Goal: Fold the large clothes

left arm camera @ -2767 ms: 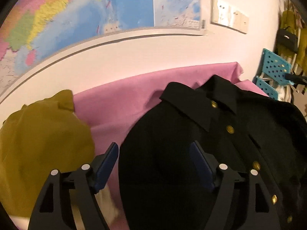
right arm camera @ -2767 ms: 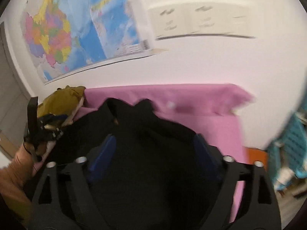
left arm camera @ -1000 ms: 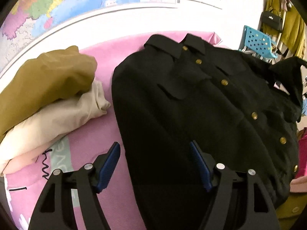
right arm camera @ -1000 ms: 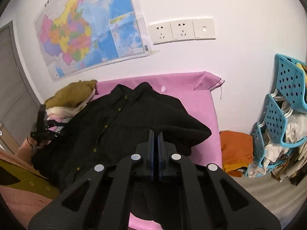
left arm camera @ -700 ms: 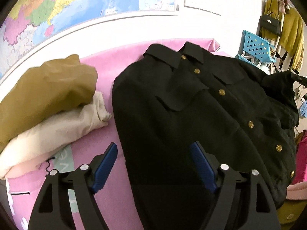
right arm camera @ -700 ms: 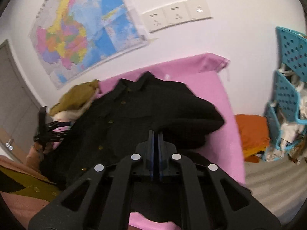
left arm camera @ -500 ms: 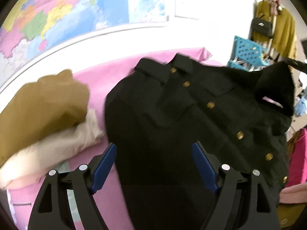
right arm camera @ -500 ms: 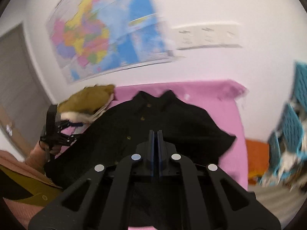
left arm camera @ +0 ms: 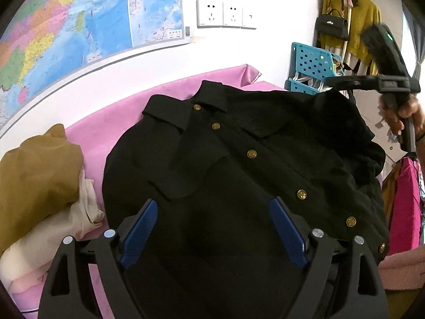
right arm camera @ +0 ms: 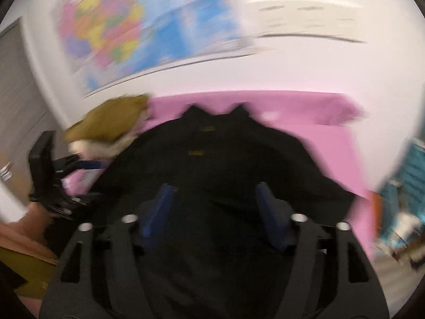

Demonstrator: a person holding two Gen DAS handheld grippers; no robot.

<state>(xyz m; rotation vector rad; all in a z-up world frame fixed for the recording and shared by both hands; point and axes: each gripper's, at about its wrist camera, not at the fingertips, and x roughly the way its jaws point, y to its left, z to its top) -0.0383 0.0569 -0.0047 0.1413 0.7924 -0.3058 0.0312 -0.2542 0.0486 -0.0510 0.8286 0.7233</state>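
A black jacket (left arm camera: 239, 164) with gold buttons lies front-up on the pink cloth (left arm camera: 127, 111), collar toward the wall. My left gripper (left arm camera: 213, 228) hovers over its lower left part. Its jaws are opening, and the blue pads (left arm camera: 140, 226) stand wide apart without pressing the fabric. In the blurred right wrist view, my right gripper (right arm camera: 213, 212) is over the jacket (right arm camera: 225, 164). Its jaws are opening too, with nothing pinched between them. The left wrist view shows the right gripper (left arm camera: 382, 85) in a hand above the jacket's right shoulder.
A pile of mustard and cream clothes (left arm camera: 37, 164) sits on the cloth left of the jacket. A blue basket rack (left arm camera: 310, 66) and hanging yellow garments (left arm camera: 358, 26) stand to the right. A map (left arm camera: 79, 26) and sockets (left arm camera: 225, 13) are on the wall behind.
My right gripper, shut on a raised fold of the jacket's right side, has swung left and opened. The fold now lies dropped on the jacket. My left gripper drew back slightly and widened.
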